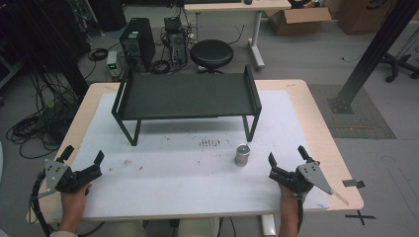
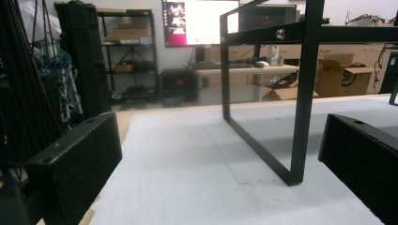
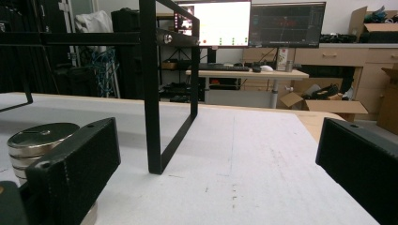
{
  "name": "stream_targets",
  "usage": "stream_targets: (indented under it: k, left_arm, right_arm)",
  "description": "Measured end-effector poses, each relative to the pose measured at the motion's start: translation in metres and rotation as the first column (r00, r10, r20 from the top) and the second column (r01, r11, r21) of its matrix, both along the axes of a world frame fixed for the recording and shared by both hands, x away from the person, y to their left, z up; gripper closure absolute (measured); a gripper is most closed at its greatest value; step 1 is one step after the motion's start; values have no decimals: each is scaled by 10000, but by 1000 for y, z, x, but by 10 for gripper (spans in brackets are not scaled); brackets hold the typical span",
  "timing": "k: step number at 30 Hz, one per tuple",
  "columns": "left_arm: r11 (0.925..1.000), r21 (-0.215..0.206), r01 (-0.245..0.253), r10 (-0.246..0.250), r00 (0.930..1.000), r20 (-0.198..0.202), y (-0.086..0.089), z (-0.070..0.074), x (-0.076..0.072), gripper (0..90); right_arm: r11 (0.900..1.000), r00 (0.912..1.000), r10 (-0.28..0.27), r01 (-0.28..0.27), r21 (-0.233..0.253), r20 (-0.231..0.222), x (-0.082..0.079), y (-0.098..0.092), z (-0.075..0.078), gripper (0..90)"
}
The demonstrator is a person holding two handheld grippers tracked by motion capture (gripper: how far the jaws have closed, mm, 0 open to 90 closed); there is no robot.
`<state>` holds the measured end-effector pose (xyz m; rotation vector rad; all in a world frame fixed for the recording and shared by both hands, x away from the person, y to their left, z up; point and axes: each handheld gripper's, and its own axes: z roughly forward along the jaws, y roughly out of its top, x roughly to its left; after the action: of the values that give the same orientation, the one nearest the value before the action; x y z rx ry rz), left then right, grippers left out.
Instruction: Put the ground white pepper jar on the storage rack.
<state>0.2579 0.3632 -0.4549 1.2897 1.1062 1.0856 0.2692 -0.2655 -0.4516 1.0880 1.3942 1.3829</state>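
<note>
Two grippers rested near the counter's (image 1: pixel 197 192) front edge, fingers spread wide and holding nothing. A small metal cylinder (image 1: pixel 242 154) stood upright on the white mat, in front of the black shelf rack (image 1: pixel 188 94), just left of and slightly beyond the right gripper (image 1: pixel 285 161). The left gripper (image 1: pixel 84 157) lay well apart from it, so the right seemed the likelier to reach.

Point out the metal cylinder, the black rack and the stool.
metal cylinder (image 1: pixel 242 155), high view, on its side wall.
black rack (image 1: pixel 188 95), high view, middle of its top shelf.
stool (image 1: pixel 211 53), high view, middle of its round black seat.
</note>
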Motion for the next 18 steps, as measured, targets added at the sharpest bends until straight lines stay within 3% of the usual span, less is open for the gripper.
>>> stream_targets:
  k: [18]
  left_arm:
    - [10000, -19, -1, 1, 10000, 64, 0, 0, 0, 2]
  right_arm:
    - [10000, 10000, -2, 2, 18, -33, 1, 0, 0, 0]
